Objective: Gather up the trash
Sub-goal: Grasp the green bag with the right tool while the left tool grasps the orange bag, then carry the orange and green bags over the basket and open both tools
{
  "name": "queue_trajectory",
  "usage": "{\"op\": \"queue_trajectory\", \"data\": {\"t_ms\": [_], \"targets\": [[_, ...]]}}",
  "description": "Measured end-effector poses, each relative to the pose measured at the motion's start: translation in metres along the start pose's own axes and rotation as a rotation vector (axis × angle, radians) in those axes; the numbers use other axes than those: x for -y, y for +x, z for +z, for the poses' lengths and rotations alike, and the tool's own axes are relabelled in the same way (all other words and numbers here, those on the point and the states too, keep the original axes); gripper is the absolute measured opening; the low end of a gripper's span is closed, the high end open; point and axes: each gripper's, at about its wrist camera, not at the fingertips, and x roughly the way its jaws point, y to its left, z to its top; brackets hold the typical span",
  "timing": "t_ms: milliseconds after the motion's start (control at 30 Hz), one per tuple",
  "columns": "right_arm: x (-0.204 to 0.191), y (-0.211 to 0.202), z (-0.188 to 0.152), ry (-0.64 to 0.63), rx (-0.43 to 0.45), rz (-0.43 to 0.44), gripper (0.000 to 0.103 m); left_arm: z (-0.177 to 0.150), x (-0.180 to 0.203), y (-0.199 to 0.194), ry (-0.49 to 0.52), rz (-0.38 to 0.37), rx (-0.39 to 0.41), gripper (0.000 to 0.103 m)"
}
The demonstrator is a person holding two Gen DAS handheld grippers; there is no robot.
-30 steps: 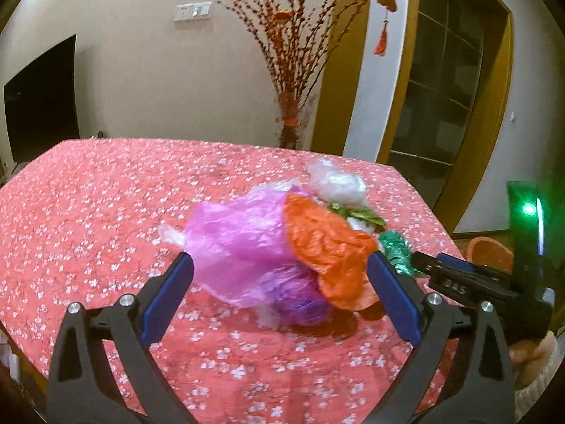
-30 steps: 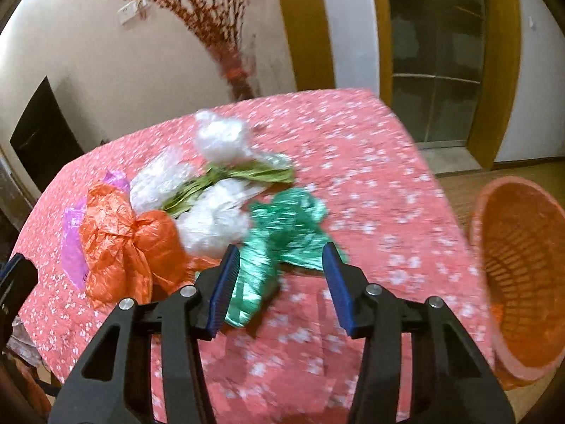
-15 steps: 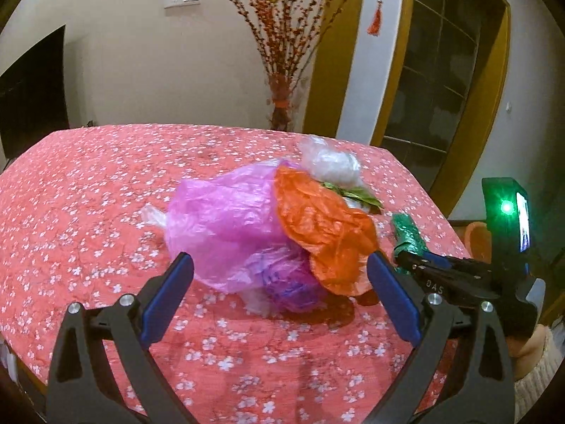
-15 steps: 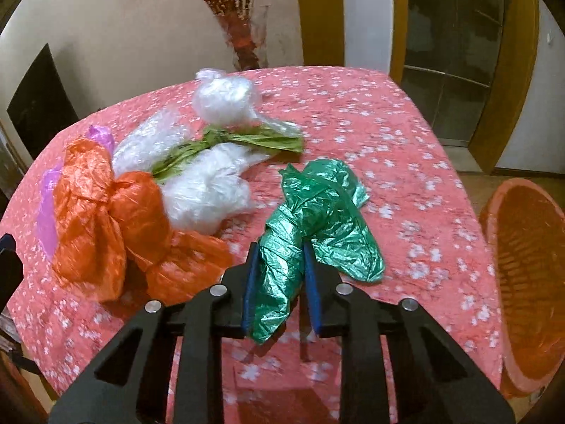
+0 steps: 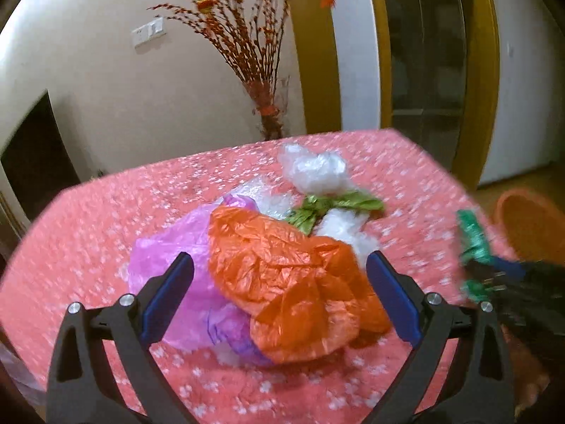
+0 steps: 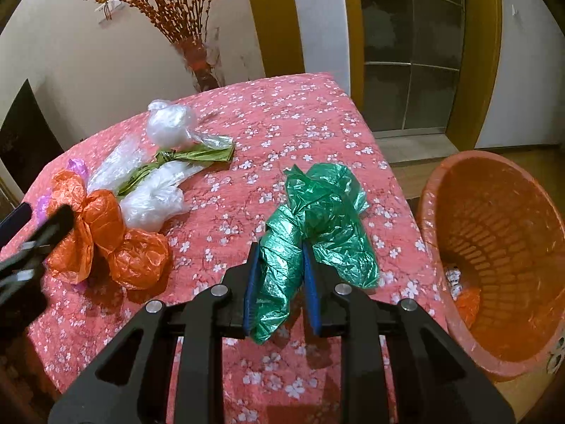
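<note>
My right gripper (image 6: pixel 279 265) is shut on a crumpled green plastic bag (image 6: pixel 317 219), lifted a little above the red flowered tablecloth (image 6: pixel 282 120). The same green bag (image 5: pixel 473 236) shows at the right edge of the left wrist view. An orange plastic bag (image 5: pixel 289 282) lies between the wide blue fingers of my open left gripper (image 5: pixel 279 286), with a pink bag (image 5: pixel 169 251) beside it. Behind them lie clear bags (image 5: pixel 314 173) and an olive-green one (image 5: pixel 328 206). An orange mesh basket (image 6: pixel 494 247) stands off the table's right edge.
A vase of red branches (image 6: pixel 197 60) stands behind the table against the wall. A dark screen (image 5: pixel 31 162) is at the left. A glass door (image 6: pixel 409 53) with a yellow frame is at the back right. A little trash lies in the basket's bottom.
My right gripper closed on the green bag and carried it right, away from the pile. My left gripper shifted right, from the pink bag to around the orange one.
</note>
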Motion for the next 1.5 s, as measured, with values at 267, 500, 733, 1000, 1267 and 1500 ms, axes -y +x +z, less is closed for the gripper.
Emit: {"op": "queue_trajectory", "data": {"t_ms": [267, 500, 733, 1000, 1267, 1500], "targets": [[0.008, -0.003, -0.001, 0.017, 0.003, -0.002, 0.023, -0.006, 0.01, 0.019, 0.036, -0.02, -0.055, 0.032], [0.017, -0.021, 0.0, 0.037, 0.042, -0.006, 0.023, 0.004, 0.0, 0.003, -0.03, -0.14, -0.015, 0.017], [0.024, -0.04, 0.001, 0.05, 0.09, -0.012, 0.023, 0.017, -0.001, -0.016, -0.081, -0.229, 0.017, 0.016], [0.046, -0.071, 0.006, 0.078, 0.162, -0.031, 0.023, 0.036, 0.022, -0.035, -0.091, -0.316, 0.043, 0.016], [0.083, -0.099, 0.005, 0.121, 0.214, -0.075, 0.023, 0.049, 0.059, -0.044, -0.07, -0.399, 0.051, 0.016], [0.118, -0.113, 0.002, 0.165, 0.24, -0.118, 0.023, 0.059, 0.099, -0.048, -0.031, -0.467, 0.054, 0.016]]}}
